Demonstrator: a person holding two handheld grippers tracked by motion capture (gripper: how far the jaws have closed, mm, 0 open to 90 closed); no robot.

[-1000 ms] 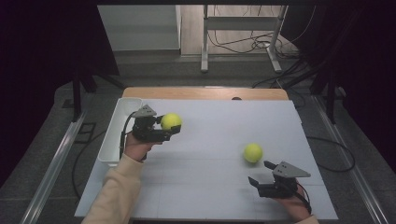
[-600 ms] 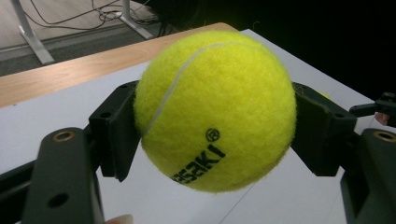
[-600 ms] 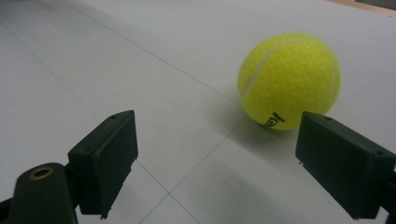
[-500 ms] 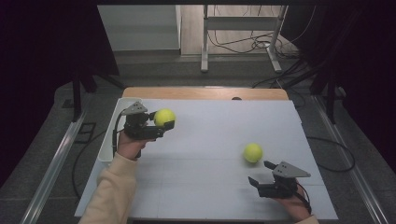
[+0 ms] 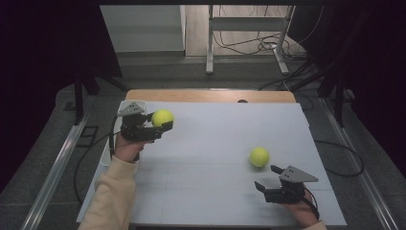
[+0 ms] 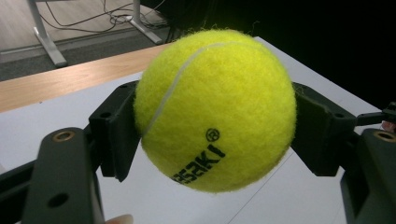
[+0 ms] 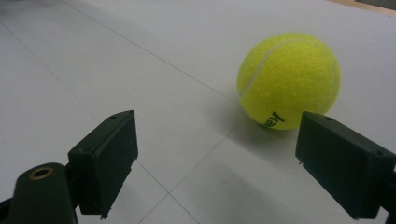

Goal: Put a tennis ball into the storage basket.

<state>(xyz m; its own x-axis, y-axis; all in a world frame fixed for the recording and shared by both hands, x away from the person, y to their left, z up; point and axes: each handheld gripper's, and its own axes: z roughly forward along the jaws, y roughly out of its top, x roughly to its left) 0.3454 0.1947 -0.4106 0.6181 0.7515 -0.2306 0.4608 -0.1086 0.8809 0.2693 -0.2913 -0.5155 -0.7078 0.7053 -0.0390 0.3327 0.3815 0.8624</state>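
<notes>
My left gripper (image 5: 160, 125) is shut on a yellow tennis ball (image 5: 162, 117) and holds it above the left side of the white table (image 5: 215, 139). In the left gripper view the ball (image 6: 215, 109) sits pressed between both black pads, its printed lettering facing down. A second yellow tennis ball (image 5: 259, 156) rests on the table at the right. My right gripper (image 5: 268, 178) lies low near the front right edge, open, a short way in front of that ball. In the right gripper view this ball (image 7: 288, 80) stands beyond the jaws, nearer the right pad, touching neither.
A white bin (image 5: 125, 104) stands at the table's left edge behind my left hand. A wooden strip (image 5: 210, 95) runs along the far edge. Metal frame legs (image 5: 209, 48) and cables lie on the floor beyond. Black cables trail from both grippers.
My left gripper has carried its ball leftward and slightly up, toward the table's left edge. The right gripper and the second ball have stayed where they were.
</notes>
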